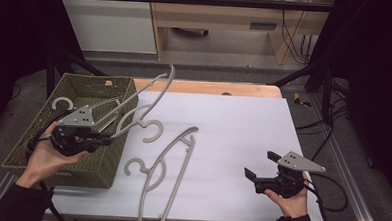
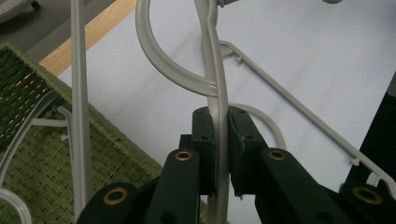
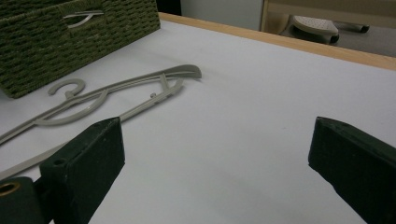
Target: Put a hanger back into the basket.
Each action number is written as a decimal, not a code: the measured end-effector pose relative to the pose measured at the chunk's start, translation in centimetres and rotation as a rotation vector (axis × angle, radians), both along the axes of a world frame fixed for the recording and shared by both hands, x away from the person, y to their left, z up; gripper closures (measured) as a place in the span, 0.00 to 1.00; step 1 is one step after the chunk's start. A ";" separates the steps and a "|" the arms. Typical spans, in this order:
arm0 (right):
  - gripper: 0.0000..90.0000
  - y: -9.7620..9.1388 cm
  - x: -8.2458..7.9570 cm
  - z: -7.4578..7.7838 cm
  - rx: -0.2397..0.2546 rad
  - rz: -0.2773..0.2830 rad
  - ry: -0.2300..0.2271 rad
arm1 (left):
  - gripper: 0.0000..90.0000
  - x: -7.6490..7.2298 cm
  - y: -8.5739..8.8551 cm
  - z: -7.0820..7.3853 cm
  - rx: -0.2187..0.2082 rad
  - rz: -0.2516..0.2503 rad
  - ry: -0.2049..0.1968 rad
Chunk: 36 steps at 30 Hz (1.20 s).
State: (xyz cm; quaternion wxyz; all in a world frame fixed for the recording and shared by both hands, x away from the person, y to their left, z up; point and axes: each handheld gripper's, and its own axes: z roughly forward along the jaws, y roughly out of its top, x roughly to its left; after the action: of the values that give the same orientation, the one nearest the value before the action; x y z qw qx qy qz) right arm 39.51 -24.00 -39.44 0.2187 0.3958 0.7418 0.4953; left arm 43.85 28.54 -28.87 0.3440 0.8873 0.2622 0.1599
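Left hand-held gripper point(image 1: 95, 136) pinches grey hanger point(image 1: 152, 96) tight, lifted over edge of green basket point(image 1: 93, 173) just below it. Guess: hanger goes in basket. Tip hook down first, lower slowly. Right hand-held gripper point(image 1: 261, 166) wide, holding nothing; second hanger point(image 1: 174, 162) flat on table point(image 1: 243, 127) off to its left.

1. A flat white tabletop point(image 1: 243, 137) with a pale wooden strip point(image 1: 210, 87) along its far edge; the strip also shows in the right gripper view point(image 3: 299, 44).
2. A white cabinet panel point(image 1: 108, 21) stands on the grey floor point(image 1: 226, 54) beyond the table.
3. Just beside the panel is a light wooden furniture unit point(image 1: 218, 14).
4. Thin black cables point(image 1: 294, 44) hang at the unit's right side.
5. A black horizontal bar point(image 1: 189, 0) crosses the top of the high view.
6. A grey chair-base foot point(image 3: 314, 25) rests on the floor.
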 end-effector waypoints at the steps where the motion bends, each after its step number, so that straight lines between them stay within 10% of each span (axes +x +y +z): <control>1: 0.04 0.0 0.0 0.0 0.000 0.000 0.001 | 0.91 0.1 0.4 -0.1 0.002 0.004 0.002; 19: 0.04 -0.1 0.1 -0.1 -0.002 -0.003 0.001 | 0.91 1.5 8.3 -2.2 -0.007 0.078 0.069; 36: 0.04 -0.1 0.1 -0.1 -0.001 -0.004 0.005 | 0.91 2.7 12.0 -4.5 -0.020 0.138 0.121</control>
State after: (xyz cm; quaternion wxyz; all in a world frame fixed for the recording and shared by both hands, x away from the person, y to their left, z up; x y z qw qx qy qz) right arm 39.59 -24.09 -39.51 0.2183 0.3985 0.7416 0.4935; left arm 46.58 40.49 -33.37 0.3245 0.8718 0.3444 0.1265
